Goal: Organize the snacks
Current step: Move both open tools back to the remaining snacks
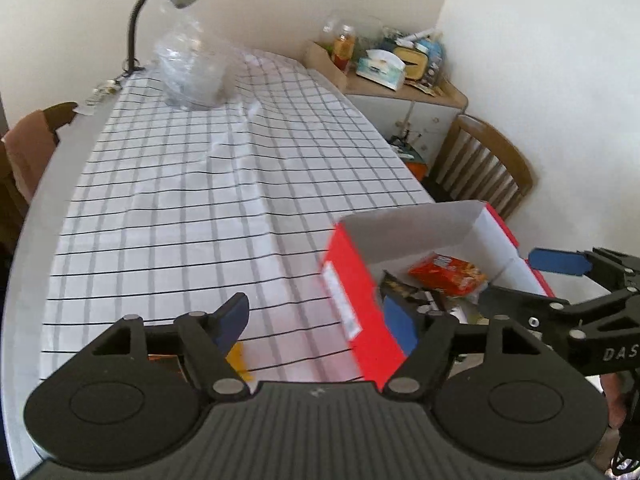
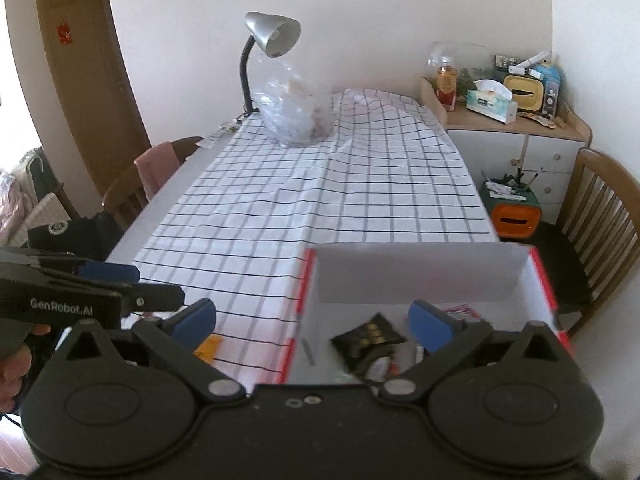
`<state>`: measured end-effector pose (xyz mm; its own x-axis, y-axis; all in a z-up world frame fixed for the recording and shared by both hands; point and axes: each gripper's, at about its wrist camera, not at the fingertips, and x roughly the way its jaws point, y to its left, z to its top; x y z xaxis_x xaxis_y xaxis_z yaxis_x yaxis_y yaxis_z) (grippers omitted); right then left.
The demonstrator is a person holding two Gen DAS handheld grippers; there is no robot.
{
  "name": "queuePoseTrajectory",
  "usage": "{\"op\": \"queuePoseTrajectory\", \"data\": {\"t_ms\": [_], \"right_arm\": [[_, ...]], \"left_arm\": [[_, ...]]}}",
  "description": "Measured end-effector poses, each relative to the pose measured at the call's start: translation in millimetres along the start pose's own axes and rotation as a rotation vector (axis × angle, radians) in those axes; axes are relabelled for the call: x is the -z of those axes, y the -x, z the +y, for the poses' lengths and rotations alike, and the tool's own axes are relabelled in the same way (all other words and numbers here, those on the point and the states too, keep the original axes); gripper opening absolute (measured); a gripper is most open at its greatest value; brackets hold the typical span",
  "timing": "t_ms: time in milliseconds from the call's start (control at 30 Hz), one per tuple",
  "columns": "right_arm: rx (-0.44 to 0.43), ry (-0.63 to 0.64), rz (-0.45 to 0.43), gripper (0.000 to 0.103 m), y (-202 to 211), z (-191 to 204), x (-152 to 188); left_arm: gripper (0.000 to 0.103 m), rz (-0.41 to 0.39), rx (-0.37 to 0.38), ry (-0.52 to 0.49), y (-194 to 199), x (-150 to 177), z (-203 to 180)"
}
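White walls close in a dining corner where a long surface [image 2: 168, 196], spread with a black-and-grey checked cloth [image 2: 320, 200], carries one red cardboard box [image 1: 360, 304] at its near right edge. Its white interior holds at least two snack packets: one orange-red packet [image 1: 448, 274] lying flat toward the far side and one black packet [image 2: 370, 338] nearer the front, with further wrappers beneath it too blurred to count. One yellow packet [image 2: 208, 348] lies on the cloth just left of the box. Two hand-held grippers are in play, each with two blue-padded fingers. The left hand-held gripper [image 1: 320, 316] is spread wide, straddling the box's near left wall, one finger over the cloth and the other inside the box, gripping nothing. The right hand-held gripper [image 2: 314, 316] is likewise spread wide above the box's left wall, its right finger [image 2: 430, 322] inside the box just beside the black packet, nothing between the pads. At the far end stand one silver gooseneck lamp [image 2: 272, 36] and one clear plastic bag [image 2: 296, 108]. Two wooden chairs flank the surface, one on the left [image 2: 132, 188] draped with pink fabric and one on the right [image 2: 600, 216]; a cluttered corner cabinet [image 2: 520, 148] sits behind.
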<state>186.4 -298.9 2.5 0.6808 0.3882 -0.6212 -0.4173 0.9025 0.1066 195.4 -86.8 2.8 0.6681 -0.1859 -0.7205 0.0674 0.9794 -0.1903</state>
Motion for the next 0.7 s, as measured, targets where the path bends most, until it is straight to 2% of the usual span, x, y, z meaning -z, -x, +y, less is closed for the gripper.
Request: {"op": "queuePoseTrajectory", "data": {"t_ms": [167,267,533,700], "right_arm": [[-0.033,0.007,0.009,0.103,-7,34,11],[-0.068,0.031,0.056,0.103,-20,58,23],[-0.093,0.096,0.186,0.103,-66,110,56],[-0.150,0.182,0.261,0.103,-83,140,78]], "left_arm": [[0.079,-0.031,-0.030,0.002,20,11,40],[0.083,-0.029,-0.047,0.007,27,22,67],[0.083,0.062,-0.116,0.036,22,51,133],[0.083,0.155,-0.139,0.084,4,73,167]]}}
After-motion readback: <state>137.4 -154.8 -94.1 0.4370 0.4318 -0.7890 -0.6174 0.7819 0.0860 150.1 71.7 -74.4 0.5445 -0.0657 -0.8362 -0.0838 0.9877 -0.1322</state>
